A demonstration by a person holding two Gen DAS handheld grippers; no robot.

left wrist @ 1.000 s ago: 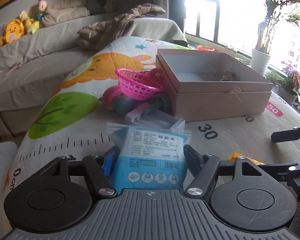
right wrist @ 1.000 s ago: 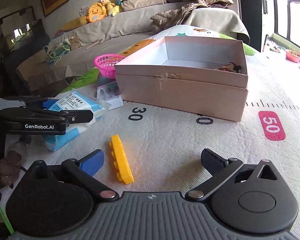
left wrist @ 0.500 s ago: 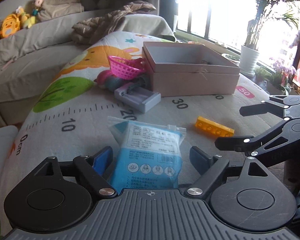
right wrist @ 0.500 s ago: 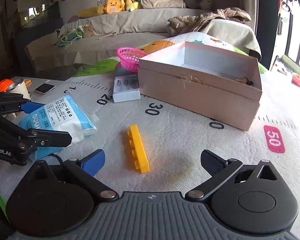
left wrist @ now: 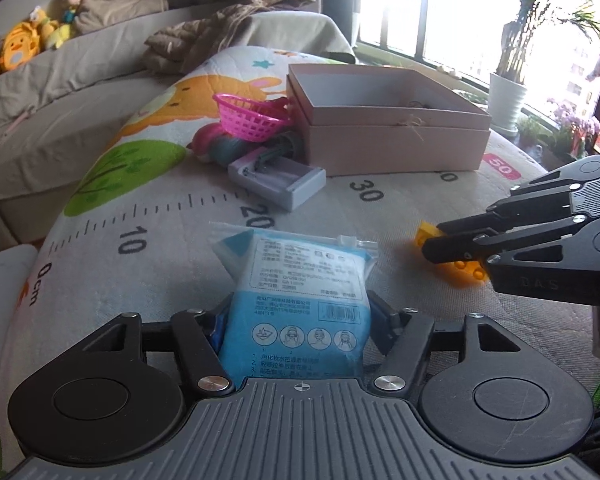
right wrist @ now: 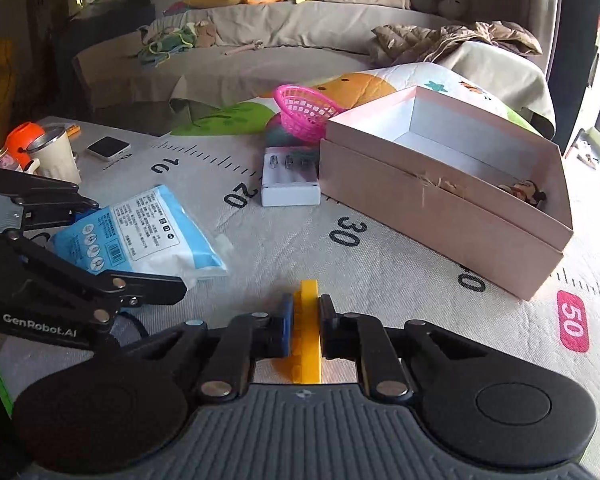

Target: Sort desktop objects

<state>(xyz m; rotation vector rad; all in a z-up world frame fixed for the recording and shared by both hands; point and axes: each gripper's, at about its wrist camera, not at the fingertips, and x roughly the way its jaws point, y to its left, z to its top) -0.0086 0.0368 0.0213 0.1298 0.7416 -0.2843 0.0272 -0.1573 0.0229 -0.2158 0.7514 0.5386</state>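
Right gripper (right wrist: 303,320) just closed, pinching yellow brick (right wrist: 307,336) across short side; long axis along fingers. Left gripper (left wrist: 296,320) just closed, squeezing blue pack (left wrist: 300,300). Pink box (right wrist: 440,216) ahead-right on mat (right nearer).

Lying flat on the printed mat: blue-and-white wipes packet (left wrist: 300,300), yellow toy brick (right wrist: 307,340) on edge, open pink box (right wrist: 452,200) beyond.

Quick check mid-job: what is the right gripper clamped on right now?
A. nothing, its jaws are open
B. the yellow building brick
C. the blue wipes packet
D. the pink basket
B: in the right wrist view the right gripper has its pads pressed against both sides of the yellow building brick.
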